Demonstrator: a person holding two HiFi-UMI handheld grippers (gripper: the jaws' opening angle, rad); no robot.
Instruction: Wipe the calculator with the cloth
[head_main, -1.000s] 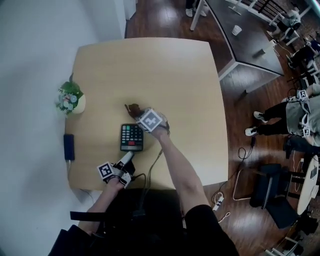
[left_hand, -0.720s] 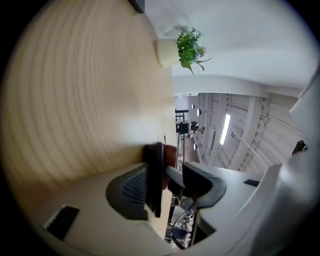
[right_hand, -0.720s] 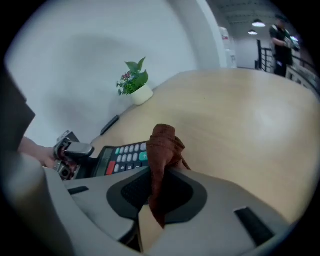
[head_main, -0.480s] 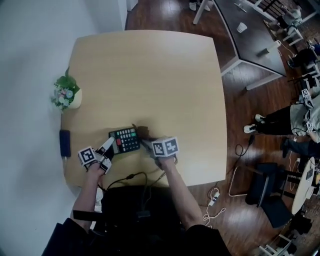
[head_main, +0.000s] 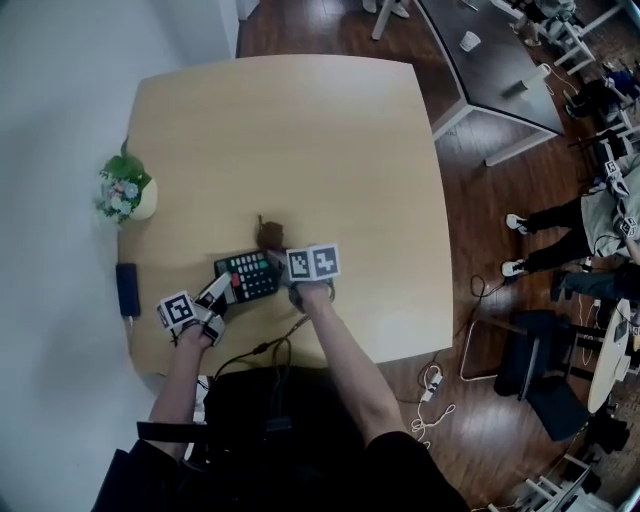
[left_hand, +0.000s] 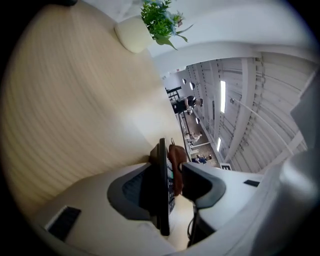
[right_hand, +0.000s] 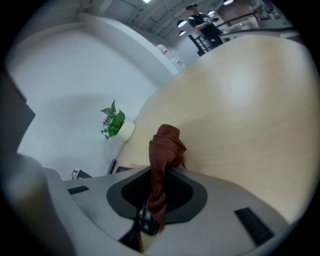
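Note:
A black calculator (head_main: 250, 276) with coloured keys lies crosswise near the table's front left. My left gripper (head_main: 222, 288) reaches it from the left. In the left gripper view the calculator (left_hand: 163, 200) stands edge-on between the jaws. Its back rests on one pad and a slim gap shows on the key side. These jaws have just been opening a little. My right gripper (head_main: 280, 255) is shut on a brown cloth (head_main: 269, 235), which bunches up from its jaws (right_hand: 162, 150) at the calculator's far right corner. The cloth (left_hand: 176, 160) shows beyond the keys.
The pale wooden table (head_main: 300, 130) carries a small potted plant (head_main: 125, 192) at its left edge and a dark flat device (head_main: 125, 288) in front of it. A cable (head_main: 250, 355) hangs off the near edge. People and other furniture stand to the right.
The calculator has turned from lengthwise to crosswise. My left gripper has swung from its near end round to its left end. The right gripper has rolled over and carried the cloth to the far right corner.

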